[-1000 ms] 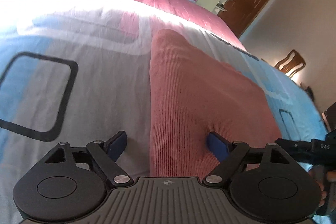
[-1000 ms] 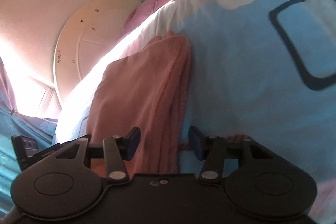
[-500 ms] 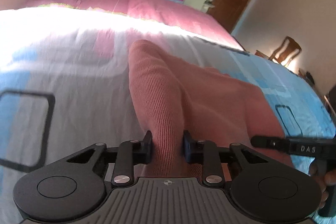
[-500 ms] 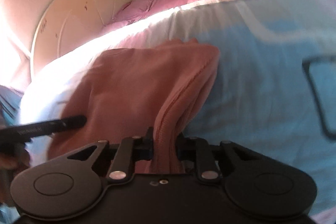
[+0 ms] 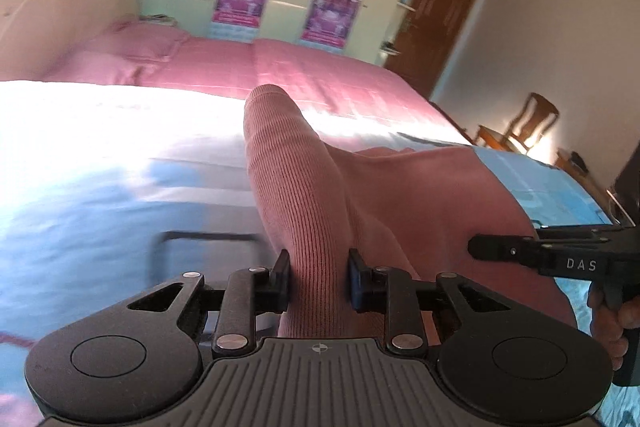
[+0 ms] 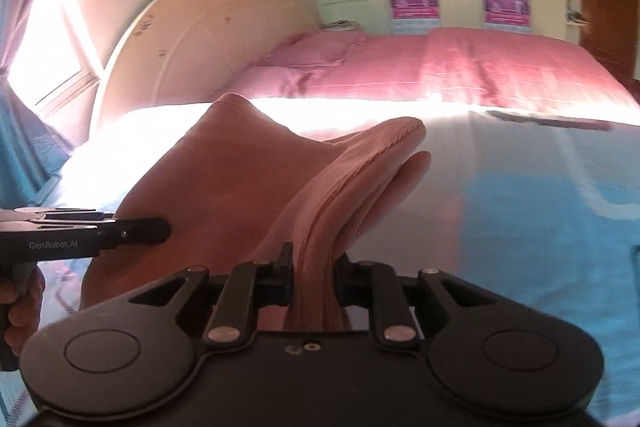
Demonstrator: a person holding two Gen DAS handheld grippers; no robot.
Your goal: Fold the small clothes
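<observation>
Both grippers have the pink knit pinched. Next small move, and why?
Probably carry both corners forward over the far edge. The left gripper and right gripper are each shut on a near fold of the pink garment, whose far end rests on the bedspread.

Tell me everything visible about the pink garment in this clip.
The pink garment is a salmon-pink ribbed knit, already folded into several layers. Both grippers pinch its near edge: the left gripper holds one bunched corner, the right gripper another, jaws closed on the cloth. The near part is raised in ridges toward the cameras; the far part seems to lie on the blue-and-white bedcover.
</observation>
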